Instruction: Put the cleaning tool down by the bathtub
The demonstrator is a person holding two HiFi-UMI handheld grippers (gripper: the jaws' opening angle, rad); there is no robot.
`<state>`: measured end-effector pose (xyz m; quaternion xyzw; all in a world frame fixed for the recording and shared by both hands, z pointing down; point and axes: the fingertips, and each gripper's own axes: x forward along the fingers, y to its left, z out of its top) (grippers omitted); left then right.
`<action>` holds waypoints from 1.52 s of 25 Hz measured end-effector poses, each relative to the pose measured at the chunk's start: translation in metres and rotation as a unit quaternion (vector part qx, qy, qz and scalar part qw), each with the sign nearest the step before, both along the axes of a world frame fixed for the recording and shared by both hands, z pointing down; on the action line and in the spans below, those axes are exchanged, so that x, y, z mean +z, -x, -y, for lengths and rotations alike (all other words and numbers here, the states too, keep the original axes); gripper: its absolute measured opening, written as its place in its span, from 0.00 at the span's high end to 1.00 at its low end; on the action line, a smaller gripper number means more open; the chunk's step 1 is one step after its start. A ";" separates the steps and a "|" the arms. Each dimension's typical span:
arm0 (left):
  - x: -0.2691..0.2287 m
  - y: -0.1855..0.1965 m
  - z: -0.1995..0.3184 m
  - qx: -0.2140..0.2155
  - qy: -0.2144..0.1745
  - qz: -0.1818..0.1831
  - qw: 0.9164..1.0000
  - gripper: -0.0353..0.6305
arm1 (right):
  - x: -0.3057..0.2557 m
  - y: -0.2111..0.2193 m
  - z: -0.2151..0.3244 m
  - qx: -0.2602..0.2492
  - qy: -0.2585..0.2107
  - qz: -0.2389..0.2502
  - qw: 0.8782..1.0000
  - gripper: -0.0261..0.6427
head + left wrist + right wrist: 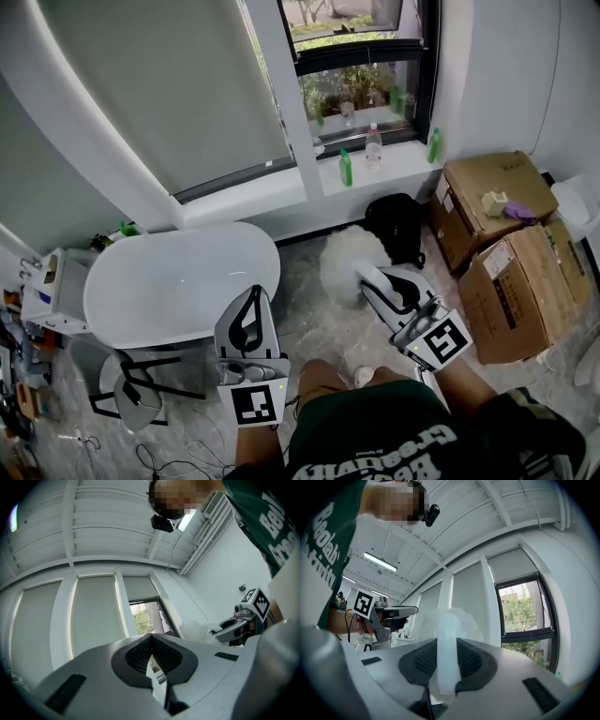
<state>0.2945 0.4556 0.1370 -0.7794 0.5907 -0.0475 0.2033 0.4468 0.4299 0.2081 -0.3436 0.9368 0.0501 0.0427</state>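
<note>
fluffy white cleaning tool [349,264] clamped by its translucent handle [446,653] between the jaws of the right gripper [375,279]. head of it above the pale floor [300,309], just right of the white bathtub [169,281] and near a black bag [398,225]. left gripper [249,309] by the tub's near end, jaws together on nothing.

further right, two closed cardboard boxes [487,192] [525,291], contents unseen. on the upper one a small beige item [494,202] and something purple [517,212]. print on the box sides too small to read.

on the window sill [394,169], two green bottles [346,169] [434,145] and a clear bottle [373,148]. white lettering on the green shirt [375,441] cut off, not readable whole.
</note>
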 end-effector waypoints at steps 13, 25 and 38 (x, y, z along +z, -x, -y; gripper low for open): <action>0.009 0.011 0.065 0.028 -0.017 0.001 0.999 0.94 | 0.005 0.008 0.054 0.004 0.000 -0.013 1.000 0.82; 0.035 0.097 0.293 0.041 -0.011 0.001 0.999 0.94 | 0.012 0.108 0.269 0.005 -0.006 -0.022 1.000 0.82; 0.039 0.169 0.483 0.071 0.025 0.008 0.997 0.94 | 0.012 0.189 0.435 0.029 0.034 -0.036 0.998 0.82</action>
